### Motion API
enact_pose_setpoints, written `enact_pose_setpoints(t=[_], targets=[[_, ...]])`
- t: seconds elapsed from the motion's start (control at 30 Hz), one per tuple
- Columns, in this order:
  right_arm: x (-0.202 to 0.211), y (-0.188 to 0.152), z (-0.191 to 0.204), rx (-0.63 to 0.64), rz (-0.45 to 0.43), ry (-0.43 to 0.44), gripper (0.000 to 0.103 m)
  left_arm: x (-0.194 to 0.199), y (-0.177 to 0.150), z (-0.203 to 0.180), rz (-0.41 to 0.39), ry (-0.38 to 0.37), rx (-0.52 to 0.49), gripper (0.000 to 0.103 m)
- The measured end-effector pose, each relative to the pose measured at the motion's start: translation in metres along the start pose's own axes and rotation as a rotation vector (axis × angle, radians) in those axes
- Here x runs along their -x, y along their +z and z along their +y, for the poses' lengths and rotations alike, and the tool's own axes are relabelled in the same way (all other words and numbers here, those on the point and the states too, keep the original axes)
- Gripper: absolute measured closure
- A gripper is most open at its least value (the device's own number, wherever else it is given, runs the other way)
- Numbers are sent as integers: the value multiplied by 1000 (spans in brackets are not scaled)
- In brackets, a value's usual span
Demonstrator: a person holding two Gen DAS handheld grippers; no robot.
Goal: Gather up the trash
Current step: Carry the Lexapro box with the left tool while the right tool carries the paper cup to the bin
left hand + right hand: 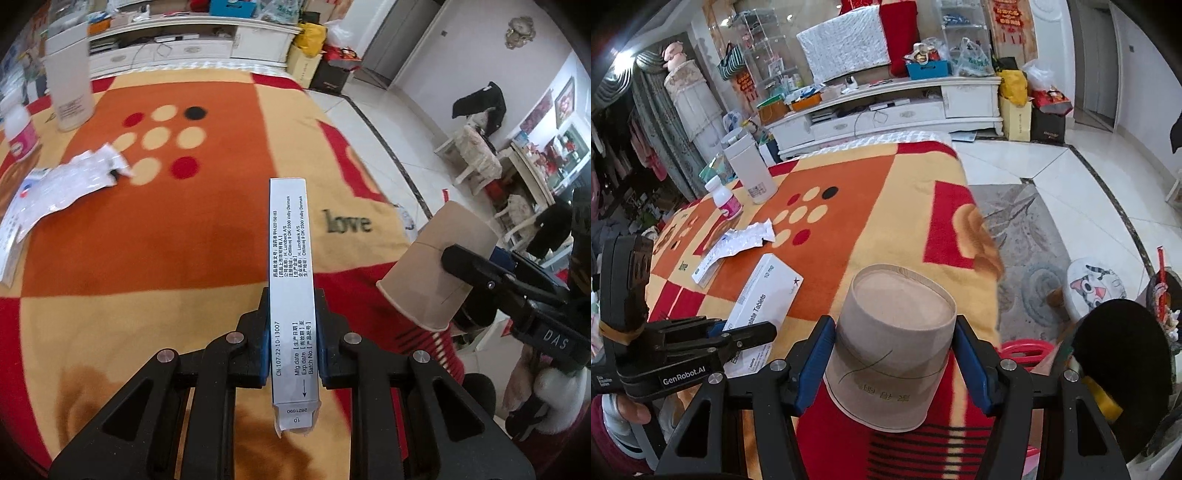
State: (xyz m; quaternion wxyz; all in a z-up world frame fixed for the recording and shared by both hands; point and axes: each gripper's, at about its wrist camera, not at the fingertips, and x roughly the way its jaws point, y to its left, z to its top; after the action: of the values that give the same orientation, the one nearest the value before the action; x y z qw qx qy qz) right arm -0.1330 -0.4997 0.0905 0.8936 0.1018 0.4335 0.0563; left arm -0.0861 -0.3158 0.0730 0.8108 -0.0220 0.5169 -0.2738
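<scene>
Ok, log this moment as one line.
left gripper: shut on medicine box | right gripper: shut on paper cup | crumpled wrapper: on blanket

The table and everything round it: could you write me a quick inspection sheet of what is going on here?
Surface: table under an orange, yellow and red blanket.
Job's things: slim white medicine box and upturned paper cup, both lifted; crumpled foil wrapper and another flat box on the blanket.
Clutter: white canister, small pill bottle.
Grippers: left gripper shut on the medicine box; right gripper shut on the paper cup.
Cables: a wire hangs at the white TV cabinet.
Surroundings: tiled floor, grey rug, cat-print stool.
</scene>
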Motion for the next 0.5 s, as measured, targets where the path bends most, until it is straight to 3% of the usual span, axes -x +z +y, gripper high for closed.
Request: enact_pose_setpoints(t=[0.5], targets=[[50,-21,-103,-147,-39,-141,41,-49,29,-117,32,-114,-153,86]])
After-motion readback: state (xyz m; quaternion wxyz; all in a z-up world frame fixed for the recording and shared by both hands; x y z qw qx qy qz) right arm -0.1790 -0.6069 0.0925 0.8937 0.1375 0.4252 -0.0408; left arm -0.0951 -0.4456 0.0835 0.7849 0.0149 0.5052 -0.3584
